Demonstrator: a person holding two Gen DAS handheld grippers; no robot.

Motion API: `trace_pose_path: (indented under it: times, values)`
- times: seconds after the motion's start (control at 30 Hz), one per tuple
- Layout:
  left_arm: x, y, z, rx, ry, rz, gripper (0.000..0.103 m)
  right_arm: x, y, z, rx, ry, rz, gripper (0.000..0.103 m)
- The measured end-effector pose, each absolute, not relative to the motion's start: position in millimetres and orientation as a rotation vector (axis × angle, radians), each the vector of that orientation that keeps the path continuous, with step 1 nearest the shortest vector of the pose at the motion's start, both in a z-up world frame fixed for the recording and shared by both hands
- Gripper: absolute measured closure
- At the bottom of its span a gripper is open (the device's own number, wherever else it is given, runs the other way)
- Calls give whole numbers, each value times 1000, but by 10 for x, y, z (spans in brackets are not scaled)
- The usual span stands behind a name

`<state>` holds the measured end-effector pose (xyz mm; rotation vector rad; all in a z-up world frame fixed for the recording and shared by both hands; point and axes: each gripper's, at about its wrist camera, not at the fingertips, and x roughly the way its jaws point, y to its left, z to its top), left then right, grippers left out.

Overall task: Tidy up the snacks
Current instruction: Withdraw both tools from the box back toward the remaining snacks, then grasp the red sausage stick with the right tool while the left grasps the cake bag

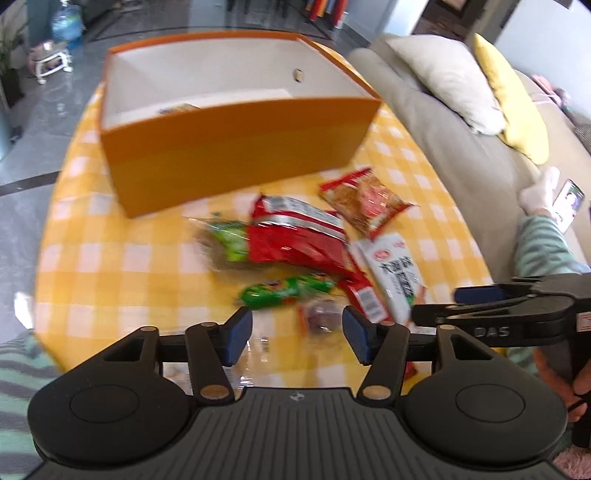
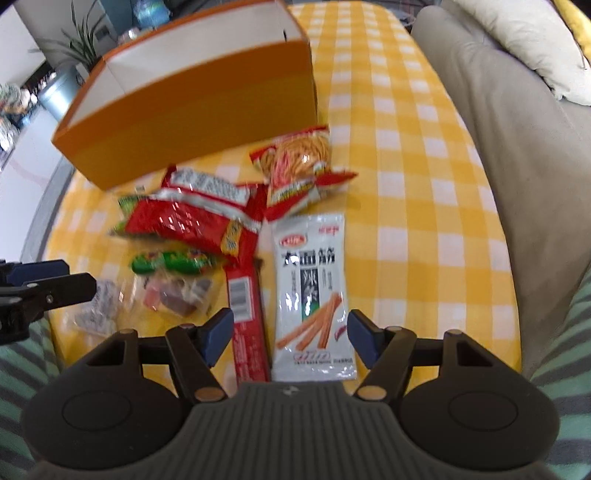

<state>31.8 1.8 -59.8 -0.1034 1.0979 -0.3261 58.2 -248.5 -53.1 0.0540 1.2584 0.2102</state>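
Note:
An open orange box point(image 1: 229, 147) with a white inside stands at the back of the yellow checked table point(image 1: 96, 229); a small packet lies inside it. In front lie several snack packets: a big red bag point(image 1: 295, 236), a noodle snack packet point(image 1: 365, 201), a white packet point(image 2: 314, 288), a green packet point(image 1: 284, 290), a long red packet point(image 2: 245, 314) and a clear candy packet point(image 2: 177, 291). My left gripper point(image 1: 297, 334) is open and empty above the clear packet. My right gripper point(image 2: 290, 338) is open and empty over the white and long red packets. The box also shows in the right wrist view point(image 2: 192, 110).
A beige sofa point(image 1: 443, 122) with a white cushion point(image 1: 447, 77) and a yellow cushion point(image 1: 513, 99) runs along the table's right side. A person's striped clothing point(image 2: 554, 362) is at the near edge. A water bottle point(image 1: 68, 26) stands on the floor far left.

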Motion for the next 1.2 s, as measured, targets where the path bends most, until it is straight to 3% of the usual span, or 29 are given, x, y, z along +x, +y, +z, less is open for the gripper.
trace_pose_path:
  times: [0.1, 0.33, 0.87, 1.2]
  values:
    - [362, -77, -666, -98, 1117, -347, 45, 593, -2469, -595, 63, 1282, 238, 50]
    - [483, -239, -885, -86, 1165, -379, 46, 580, -2332, -718, 35, 1292, 333, 67]
    - [618, -340, -1150, -106, 1219, -388, 46, 612, -2116, -888, -79, 1253, 435, 68]
    - [617, -357, -1199, -118, 1224, -407, 57, 633, -2070, -979, -108, 1271, 451, 69]
